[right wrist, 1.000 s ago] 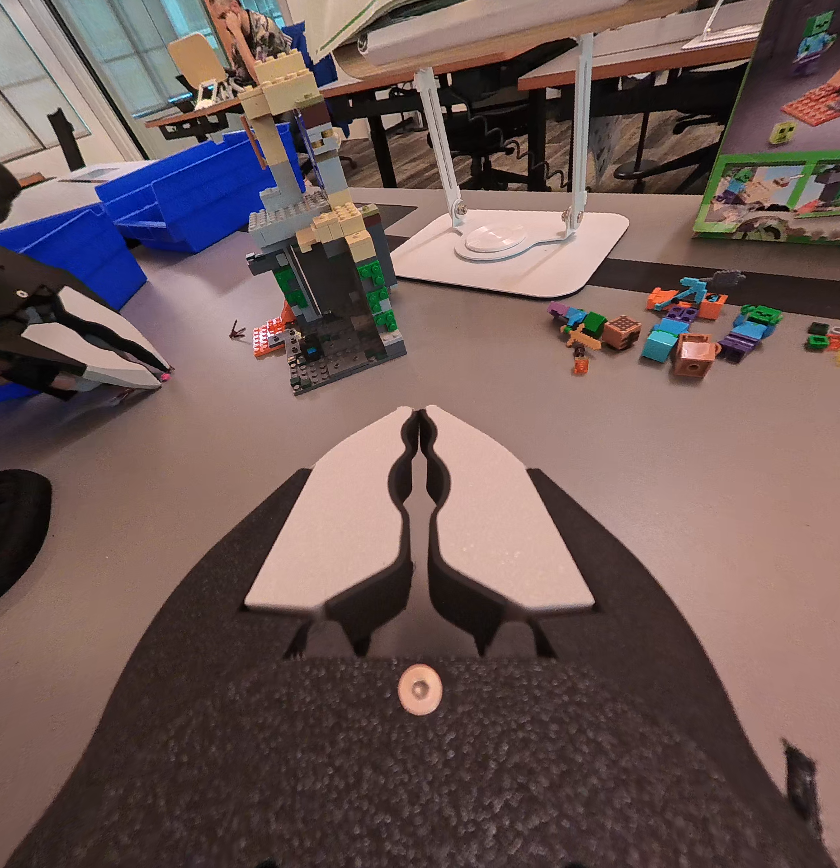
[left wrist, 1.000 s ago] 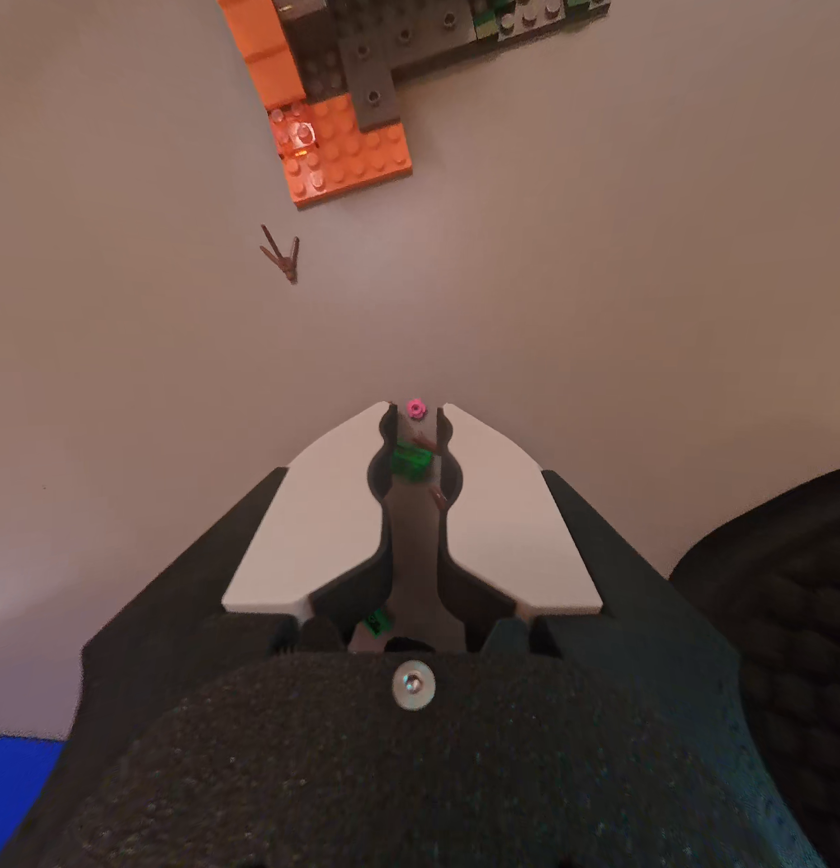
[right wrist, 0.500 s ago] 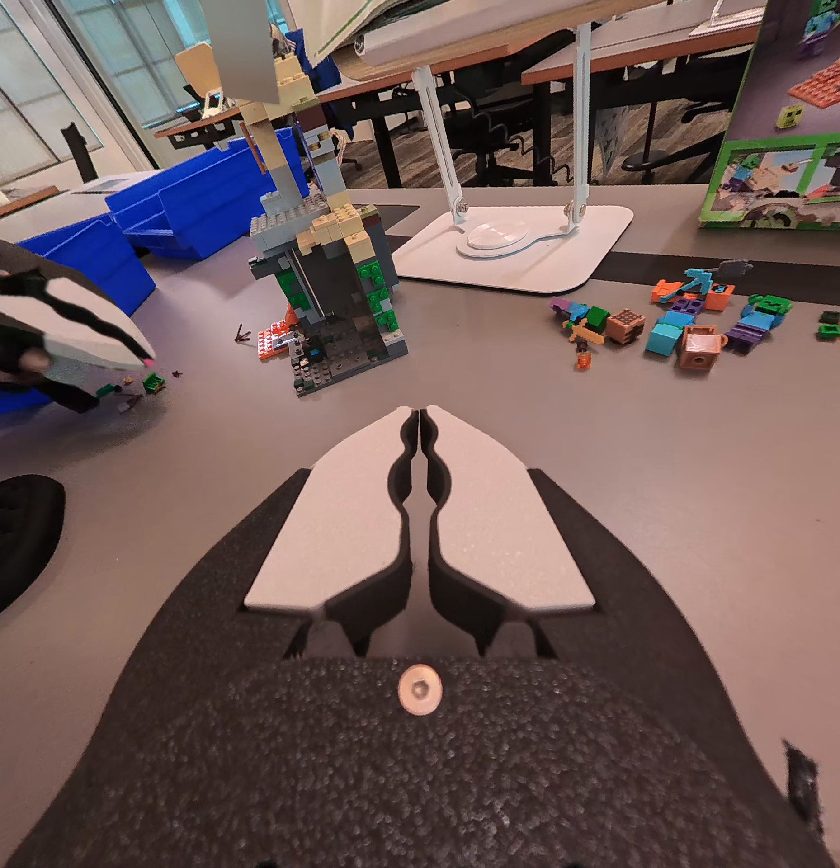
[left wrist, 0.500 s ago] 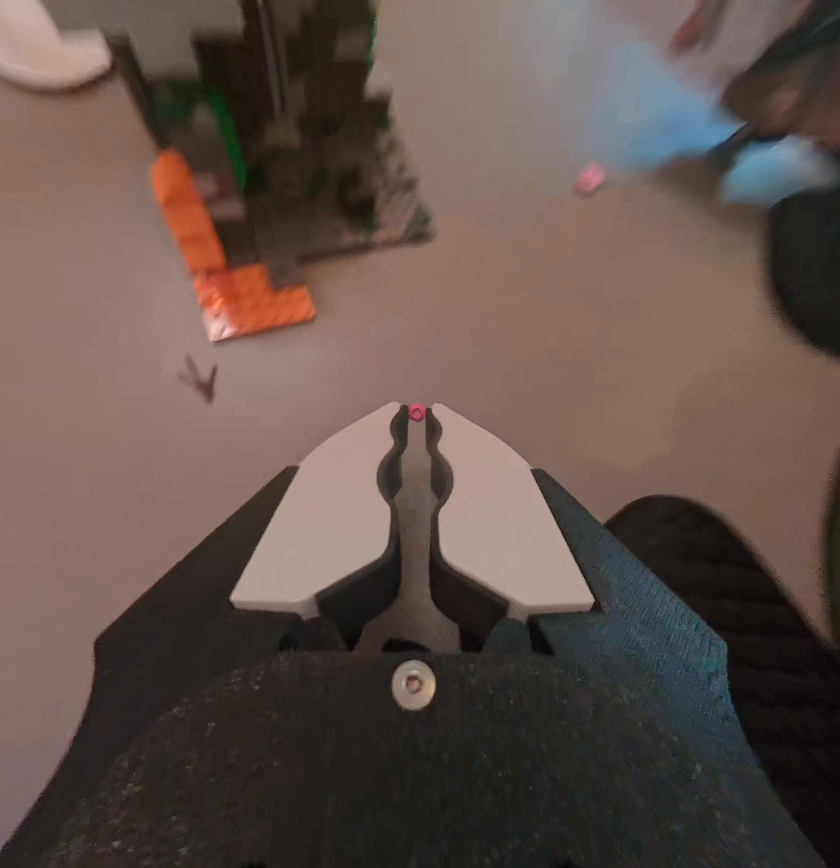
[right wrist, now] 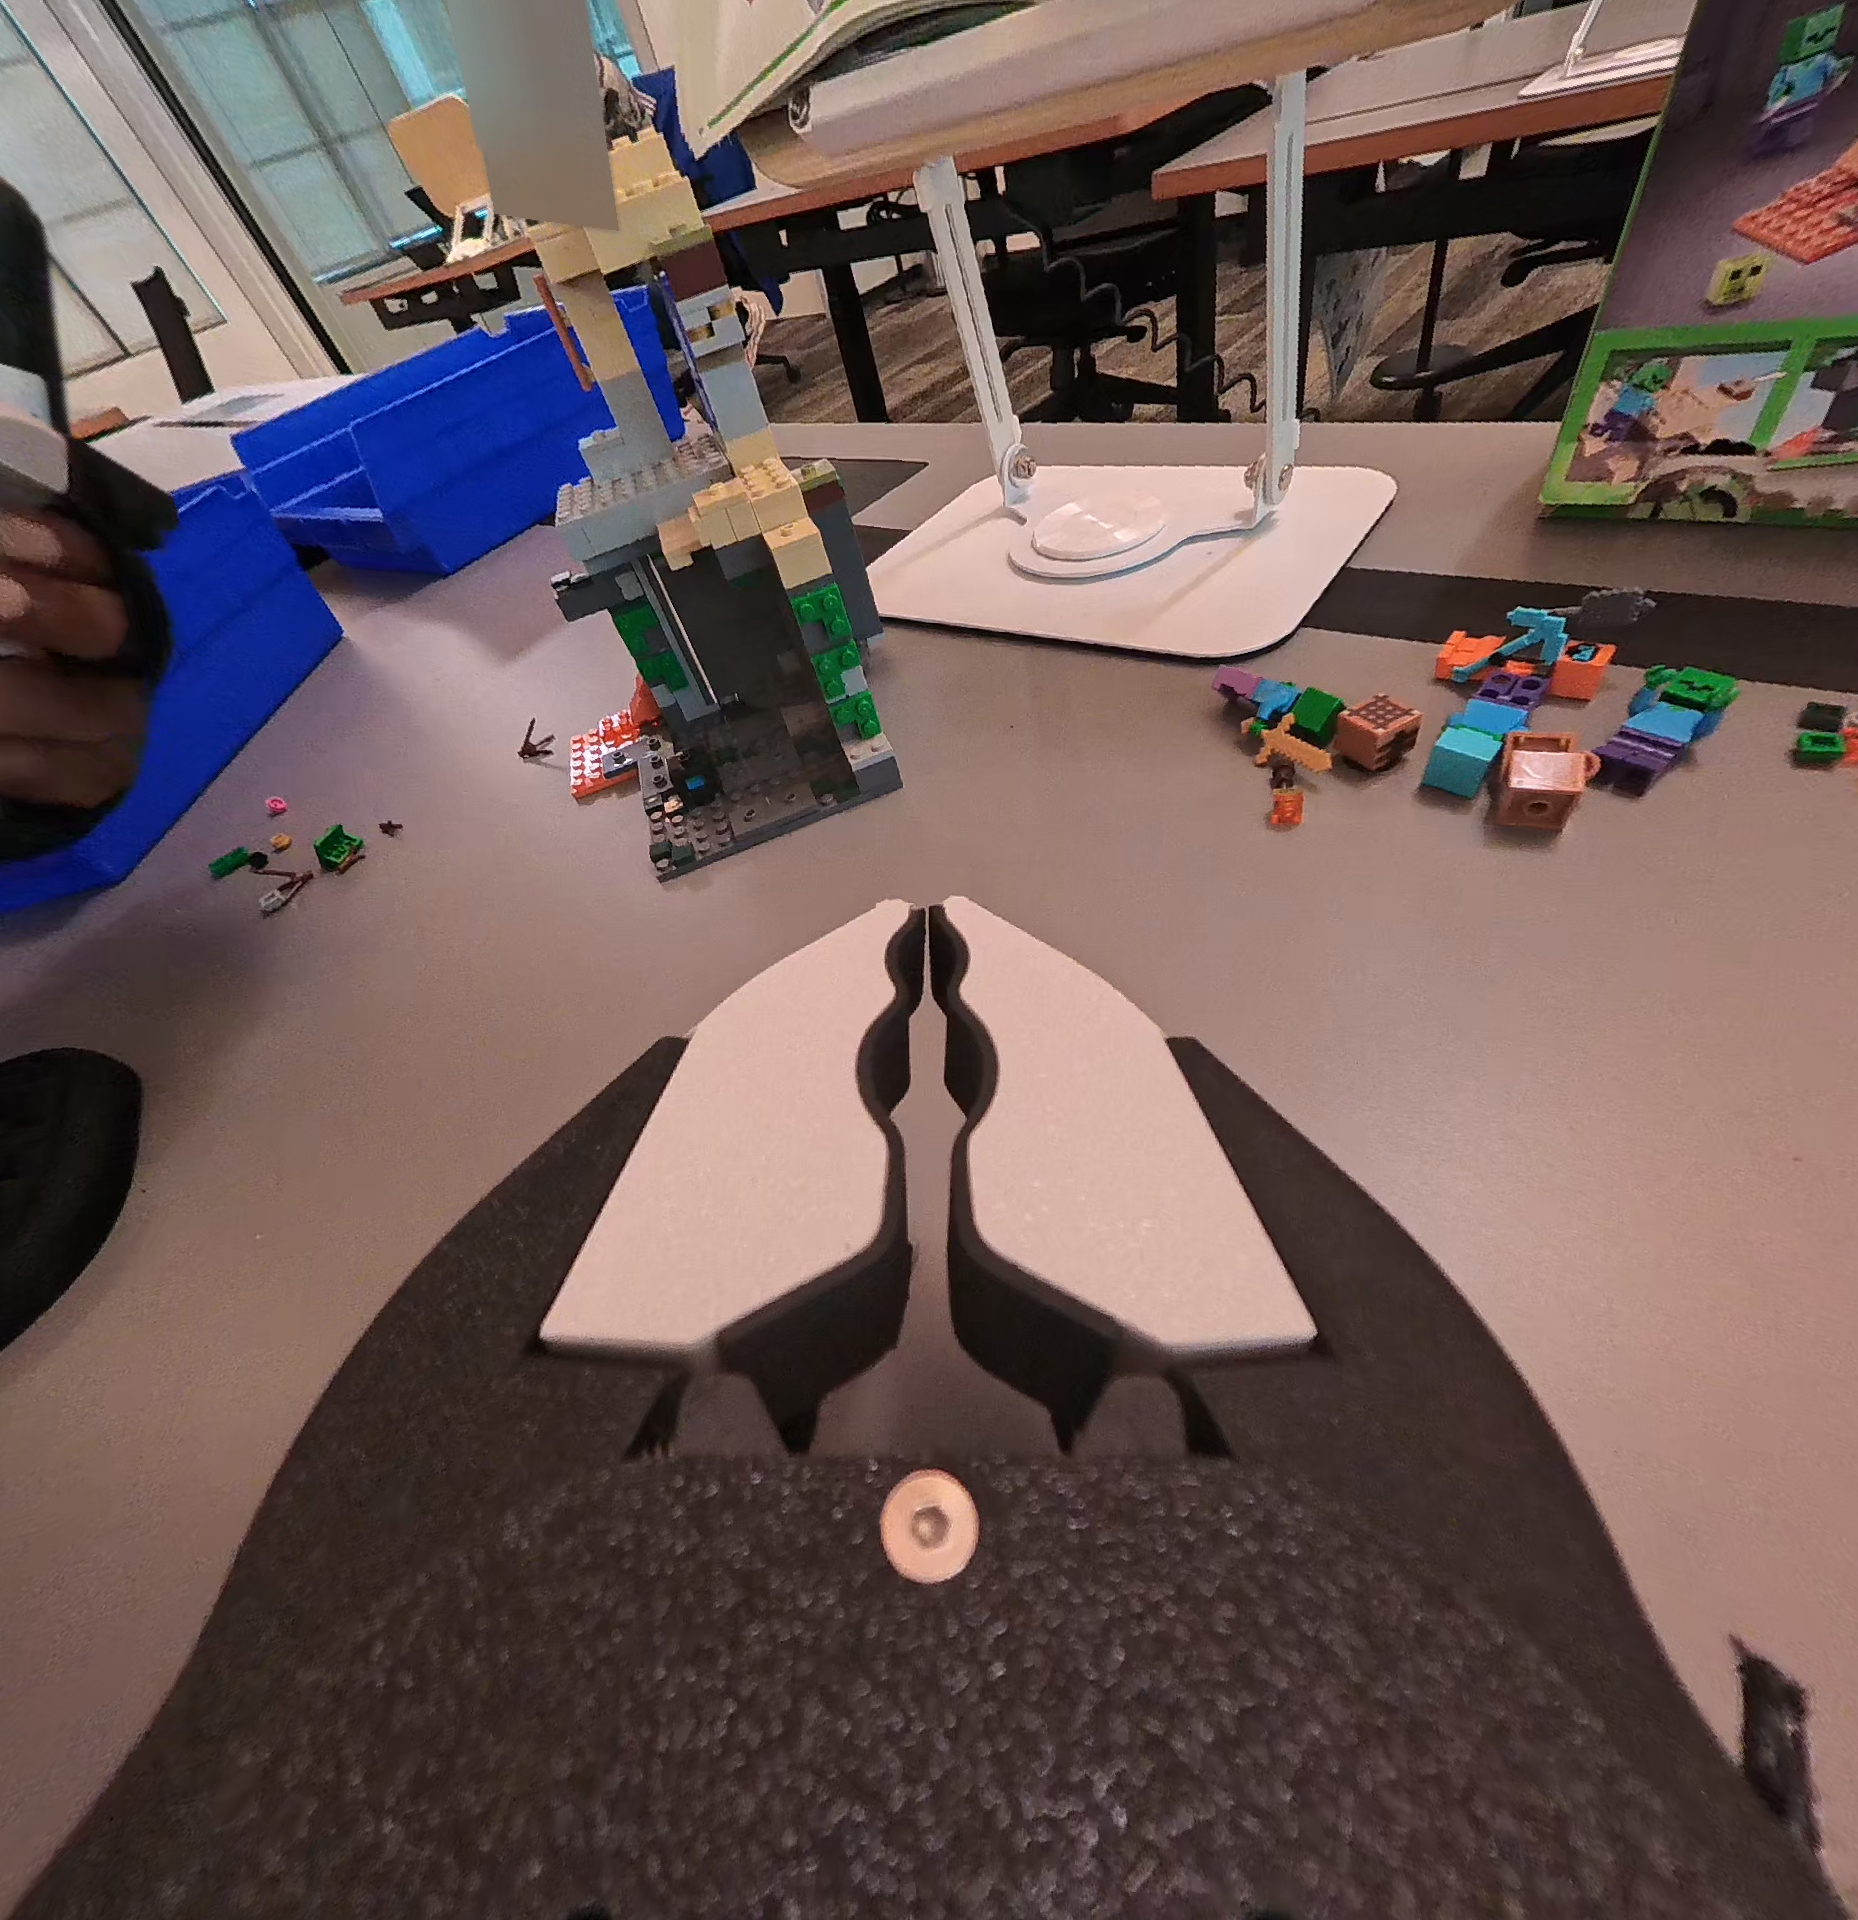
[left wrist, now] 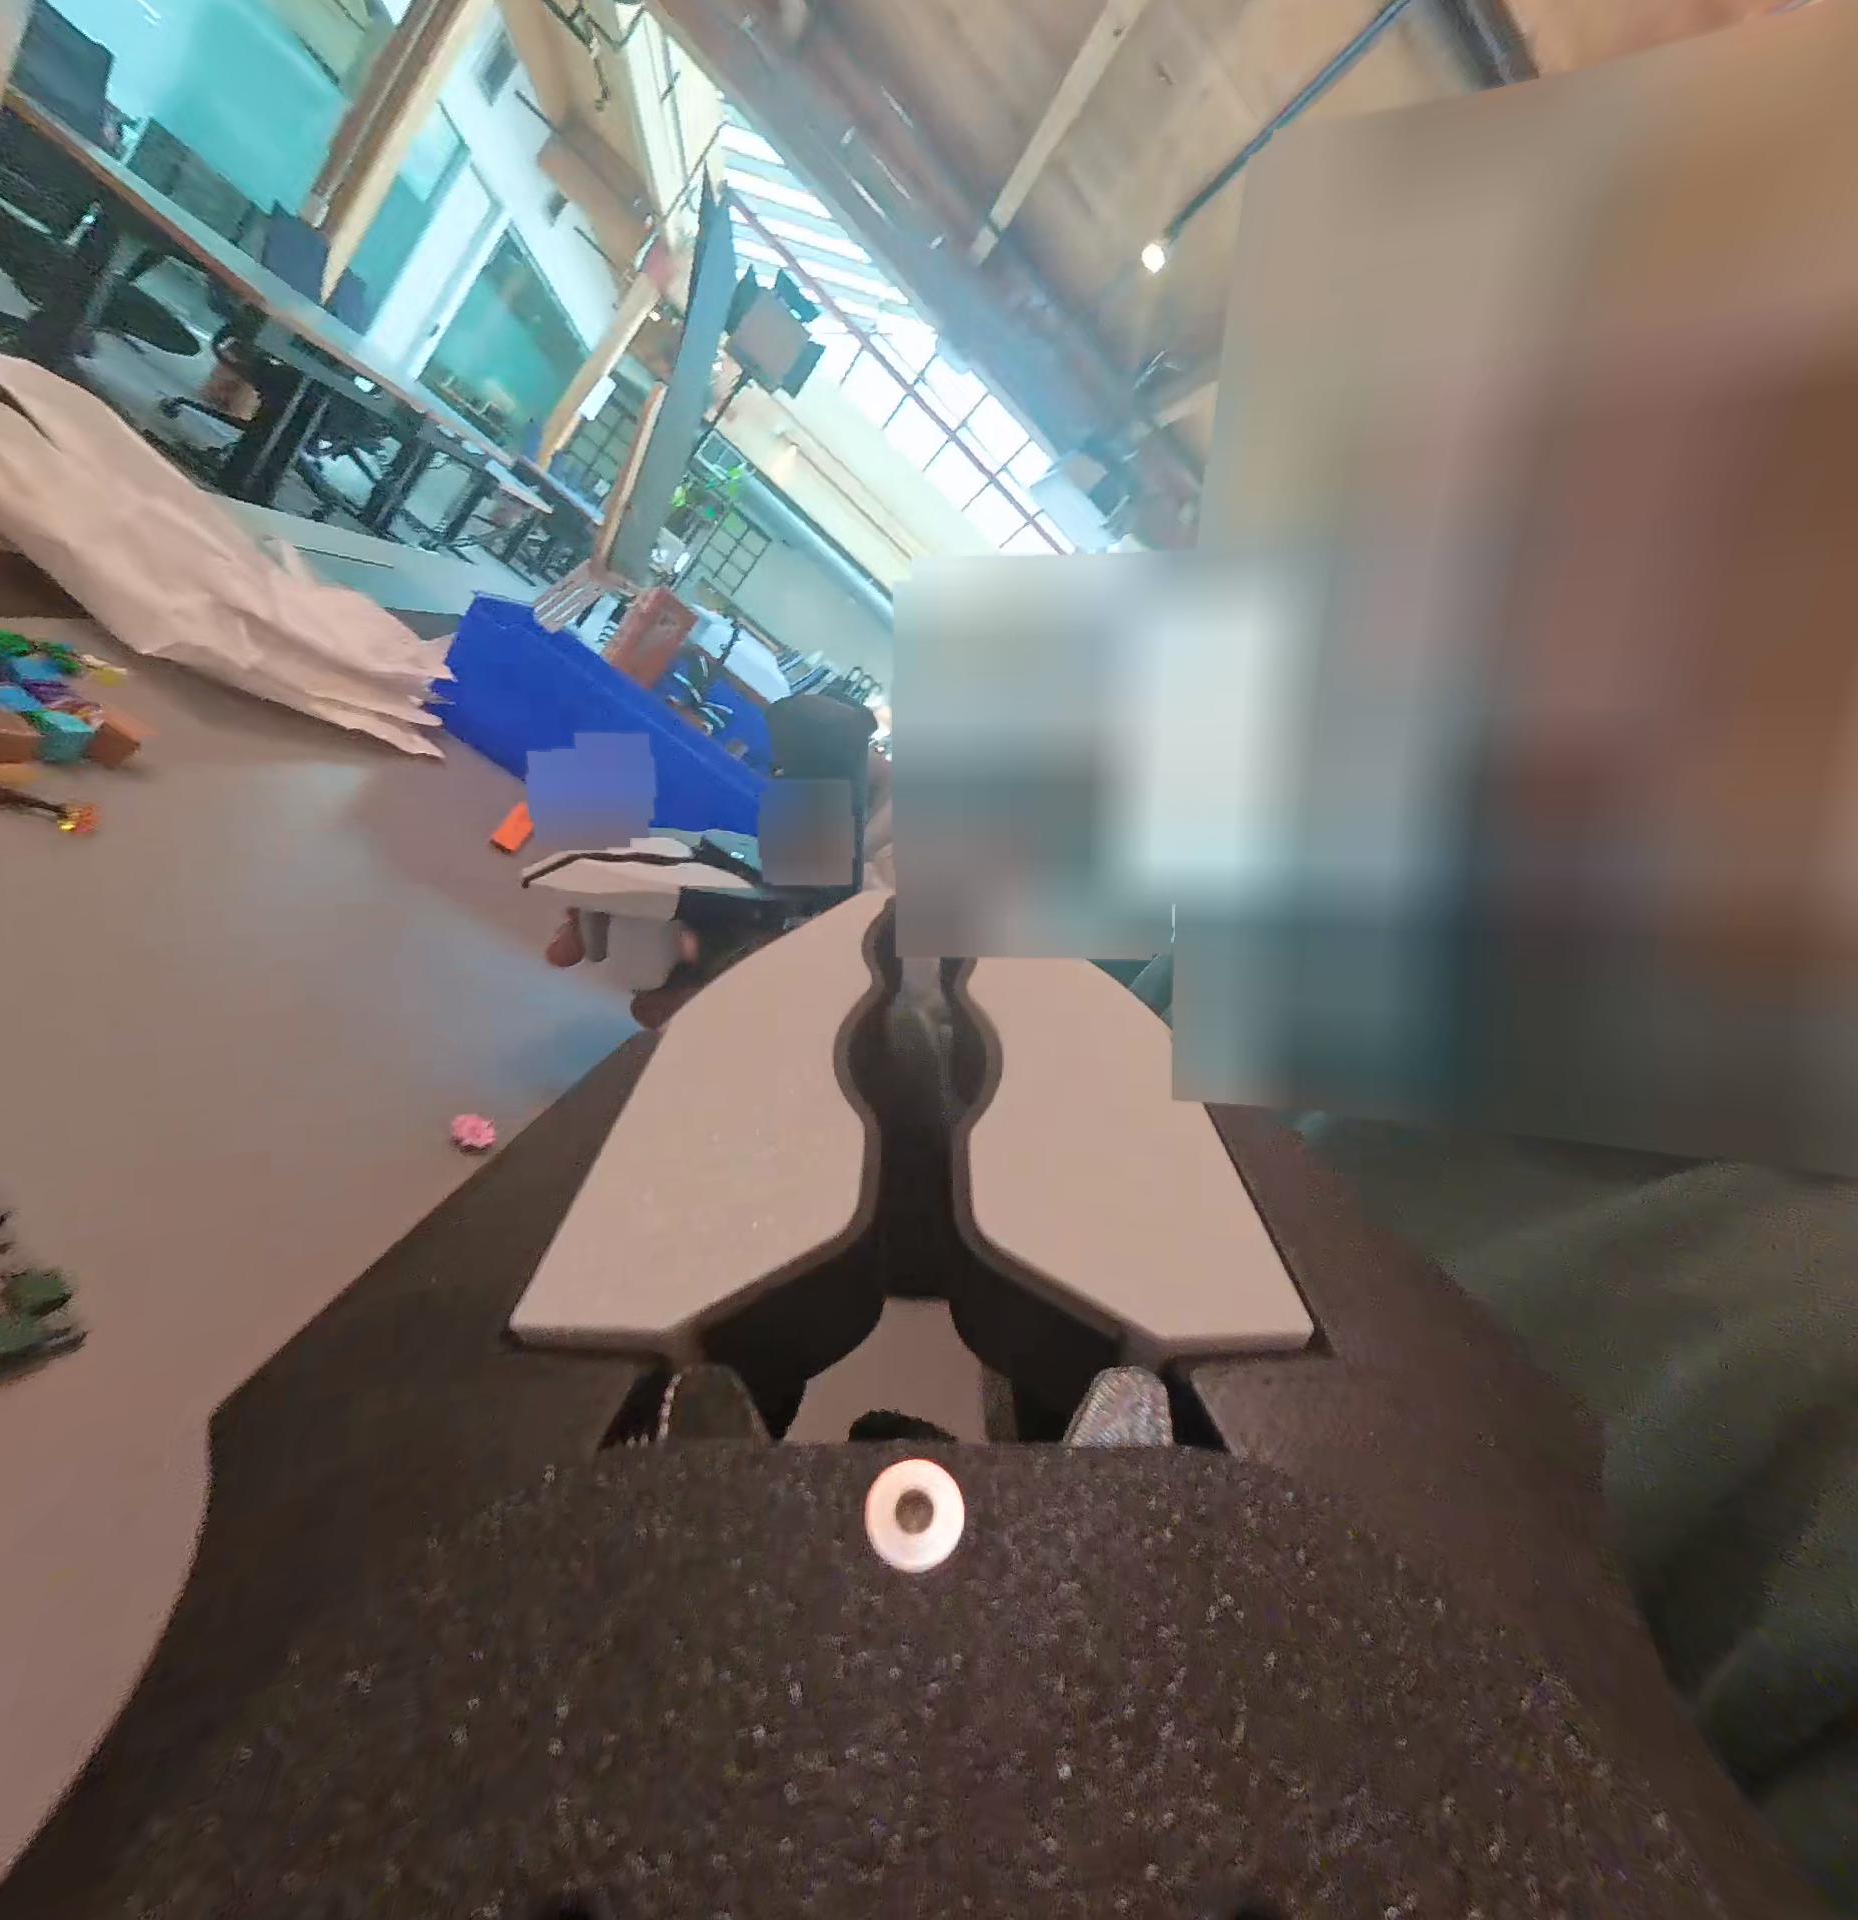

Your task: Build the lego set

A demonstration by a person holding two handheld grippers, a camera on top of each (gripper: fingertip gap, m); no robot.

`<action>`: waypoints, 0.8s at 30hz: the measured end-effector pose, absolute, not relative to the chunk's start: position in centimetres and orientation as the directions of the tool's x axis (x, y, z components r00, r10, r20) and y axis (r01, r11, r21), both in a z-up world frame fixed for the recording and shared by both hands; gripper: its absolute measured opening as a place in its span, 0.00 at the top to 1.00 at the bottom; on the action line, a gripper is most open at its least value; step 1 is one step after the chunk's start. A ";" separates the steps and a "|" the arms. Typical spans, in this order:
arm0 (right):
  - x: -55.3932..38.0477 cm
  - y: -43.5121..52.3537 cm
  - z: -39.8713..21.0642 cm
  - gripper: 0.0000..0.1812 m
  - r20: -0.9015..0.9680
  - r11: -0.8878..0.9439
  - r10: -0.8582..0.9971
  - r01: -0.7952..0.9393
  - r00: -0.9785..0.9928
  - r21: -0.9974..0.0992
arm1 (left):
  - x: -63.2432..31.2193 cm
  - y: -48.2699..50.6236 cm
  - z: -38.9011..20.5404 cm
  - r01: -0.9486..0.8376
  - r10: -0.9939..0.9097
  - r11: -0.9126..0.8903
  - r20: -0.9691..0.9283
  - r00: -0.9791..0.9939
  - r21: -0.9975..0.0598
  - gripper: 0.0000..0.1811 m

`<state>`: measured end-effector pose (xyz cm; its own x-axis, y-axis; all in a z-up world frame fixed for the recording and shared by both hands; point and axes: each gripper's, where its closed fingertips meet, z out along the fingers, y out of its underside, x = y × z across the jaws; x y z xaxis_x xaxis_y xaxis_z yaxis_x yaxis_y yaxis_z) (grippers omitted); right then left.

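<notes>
The tall lego build (right wrist: 727, 644) stands on the grey table (right wrist: 1424, 1039), with an orange plate at its foot. My left gripper (left wrist: 920, 935) is raised and tilted. Its jaws stand a narrow gap apart, as they did around the small pink piece; a blur patch hides the tips. It shows at the left edge of the right wrist view (right wrist: 11, 436), held in a hand. Another pink piece (right wrist: 274, 803) lies on the table by small green pieces (right wrist: 338, 847); it also shows in the left wrist view (left wrist: 474, 1130). My right gripper (right wrist: 927, 909) is shut and empty, low over the table.
Loose coloured bricks and figures (right wrist: 1527, 727) lie at the right. A white stand base (right wrist: 1133, 561) and the set's box (right wrist: 1735, 312) are at the back. Blue bins (right wrist: 457, 447) stand at the left. A black pad (right wrist: 31, 1174) lies near left. Across from one pair of fingers to the other is roughly 25 cm.
My left gripper has lifted off the table from the small pile, with the pink piece at its tips, and swung round and up toward the room. The right gripper has barely moved.
</notes>
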<state>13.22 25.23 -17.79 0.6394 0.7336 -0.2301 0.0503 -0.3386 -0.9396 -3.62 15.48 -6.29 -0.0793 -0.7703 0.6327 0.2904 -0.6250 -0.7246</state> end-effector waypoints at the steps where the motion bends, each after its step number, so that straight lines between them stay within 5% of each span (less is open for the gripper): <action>1: 13.2 25.2 -17.8 1.00 -0.231 -0.339 0.733 0.049 0.639 -0.940 | -3.4 15.6 -6.1 0.294 -0.766 -0.632 0.636 -0.096 -0.717 0.97; 7: 13.3 25.3 -17.6 1.00 -0.230 -0.336 0.732 0.046 0.641 -0.941 | -1.1 16.8 -8.6 0.169 -0.780 -0.611 0.625 0.043 -0.774 0.97; 11: 13.3 25.3 -17.8 1.00 -0.232 -0.339 0.731 0.047 0.641 -0.939 | 1.1 18.3 -15.5 -0.228 -0.827 -0.521 0.421 0.371 -0.822 0.97; 15: 13.3 25.3 -17.9 1.00 -0.228 -0.339 0.732 0.053 0.642 -0.939 | 2.4 19.4 -21.1 -0.606 -0.888 -0.395 0.116 0.446 -0.691 0.97; 24: 13.6 25.5 -17.8 1.00 -0.230 -0.339 0.726 0.047 0.648 -0.940 | 4.9 20.5 -24.8 -0.835 -0.951 -0.230 -0.066 0.302 -0.501 0.97</action>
<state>13.62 25.54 -17.76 0.6483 0.7258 -0.2298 0.0468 -0.3392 -0.9395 4.91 20.50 -24.84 0.3021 -0.9510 -0.0660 -0.8345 -0.2303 -0.5005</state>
